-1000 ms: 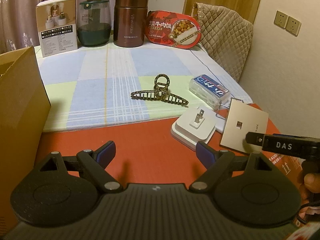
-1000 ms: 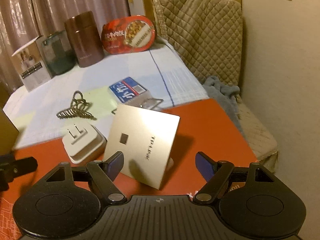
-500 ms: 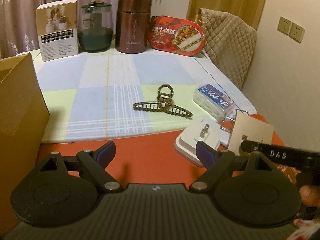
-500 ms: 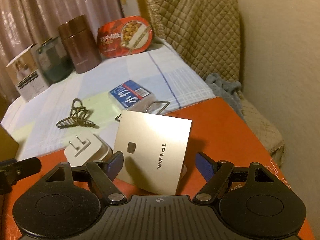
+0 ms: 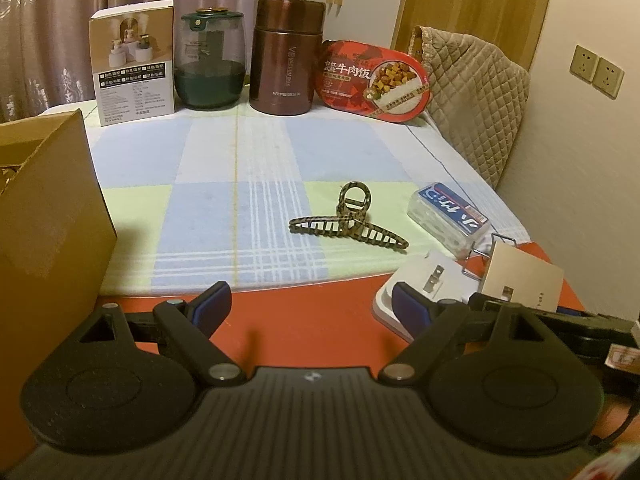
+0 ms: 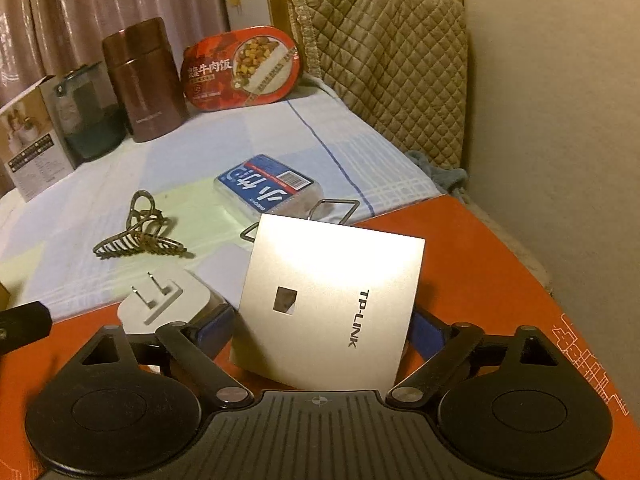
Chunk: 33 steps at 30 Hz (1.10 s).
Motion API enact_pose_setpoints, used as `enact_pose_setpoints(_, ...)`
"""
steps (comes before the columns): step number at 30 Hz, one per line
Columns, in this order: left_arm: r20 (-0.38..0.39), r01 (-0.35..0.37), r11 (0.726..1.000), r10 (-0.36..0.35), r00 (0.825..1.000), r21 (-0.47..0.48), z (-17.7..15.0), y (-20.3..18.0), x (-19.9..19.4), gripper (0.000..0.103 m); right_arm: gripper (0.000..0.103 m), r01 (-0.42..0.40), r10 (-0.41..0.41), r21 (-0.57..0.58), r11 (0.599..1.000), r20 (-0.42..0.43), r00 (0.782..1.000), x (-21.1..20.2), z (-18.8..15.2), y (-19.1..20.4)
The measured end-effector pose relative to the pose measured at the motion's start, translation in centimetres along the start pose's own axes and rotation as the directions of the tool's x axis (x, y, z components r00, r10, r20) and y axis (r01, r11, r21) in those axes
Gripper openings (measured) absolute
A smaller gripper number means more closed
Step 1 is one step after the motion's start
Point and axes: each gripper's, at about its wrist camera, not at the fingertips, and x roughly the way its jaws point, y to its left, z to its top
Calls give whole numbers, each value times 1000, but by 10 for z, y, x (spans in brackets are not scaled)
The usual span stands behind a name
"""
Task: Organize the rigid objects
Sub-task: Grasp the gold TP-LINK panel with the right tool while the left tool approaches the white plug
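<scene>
A pale gold TP-LINK wall panel [image 6: 332, 300] leans tilted over the red surface [image 6: 500, 280]. My right gripper [image 6: 322, 324] has its jaws around the panel's lower part; they are opening, one blue pad at each side edge, not pressing. Left of the panel lies a white plug adapter [image 6: 160, 300], prongs up. A brown hair claw [image 5: 352, 228] and a clear box with a blue label [image 5: 448, 216] lie on the checked cloth. My left gripper [image 5: 312, 308] hangs open over bare red surface, nothing between its fingers. The panel [image 5: 520, 280] shows at the left view's right edge.
A cardboard box [image 5: 44, 208] stands at the left. Along the back are a white carton [image 5: 134, 64], a green jar [image 5: 210, 64], a brown flask [image 5: 286, 56] and a red meal box [image 5: 372, 80]. A quilted chair [image 6: 392, 72] and a wall bound the right. A wire frame [image 6: 332, 208] sits behind the panel.
My right gripper came forward and down onto the panel while its jaws widened; the panel now sits between them. My left gripper stayed nearly still and open.
</scene>
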Motion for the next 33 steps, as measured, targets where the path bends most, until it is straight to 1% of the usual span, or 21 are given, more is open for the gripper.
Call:
enact_pose_setpoints(2, -3, 1, 1000, -1, 1000, 0, 0, 0, 0, 85, 89, 13, -13, -24, 1000, 5, 1000, 2, 0, 2)
enact_pose_setpoints(5, -6, 5, 1000, -5, 1000, 8, -1, -1, 0, 85, 89, 5, -5, -65, 998, 6, 1000, 0, -1, 2)
enact_pose_setpoints(8, -10, 12, 1000, -12, 1000, 15, -3, -2, -1, 85, 88, -32, 30, -137, 990, -17, 999, -3, 0, 2)
enact_pose_setpoints(10, -11, 16, 1000, -16, 1000, 17, -3, -2, -2, 85, 87, -93, 86, -181, 979, -47, 995, -7, 2, 0)
enact_pose_setpoints(12, -13, 22, 1000, -21, 1000, 17, -4, -2, -3, 85, 85, -170, 155, -232, 958, -82, 985, -12, 4, 0)
enact_pose_setpoints(14, -14, 24, 1000, -23, 1000, 16, -5, -2, -3, 85, 85, -182, 163, -312, 933, -87, 983, -16, 3, 1)
enact_pose_setpoints(16, -14, 28, 1000, -28, 1000, 12, -5, -3, -3, 85, 85, -158, 143, -356, 921, -68, 987, -18, 1, -2)
enact_pose_setpoints(18, -14, 32, 999, -32, 999, 10, -5, -5, -3, 85, 85, -126, 109, -348, 929, -68, 992, -15, -2, -8)
enact_pose_setpoints(21, -8, 38, 999, -38, 999, 11, -5, -8, -2, 85, 89, -109, 95, -239, 965, -71, 993, -13, -3, -19)
enact_pose_setpoints(23, -5, 38, 999, -38, 999, 7, -4, -8, -2, 85, 89, -110, 100, -178, 978, -67, 993, -17, -4, -21)
enact_pose_setpoints(25, -4, 36, 999, -36, 999, 4, -4, -7, -2, 85, 90, -107, 98, -151, 983, -63, 993, -22, -7, -18)
enact_pose_setpoints(28, -4, 30, 1000, -30, 1000, -2, -5, -4, -1, 85, 92, -77, 73, -119, 990, -38, 997, -28, -10, -13)
enact_pose_setpoints(30, -5, 29, 1000, -29, 1000, -7, -5, -3, 0, 85, 93, -43, 41, -107, 993, -18, 999, -29, -10, -8)
enact_pose_setpoints(33, -6, 29, 1000, -29, 1000, -10, -6, -2, 1, 85, 94, -13, 13, -90, 996, -7, 1000, -28, -12, -1)
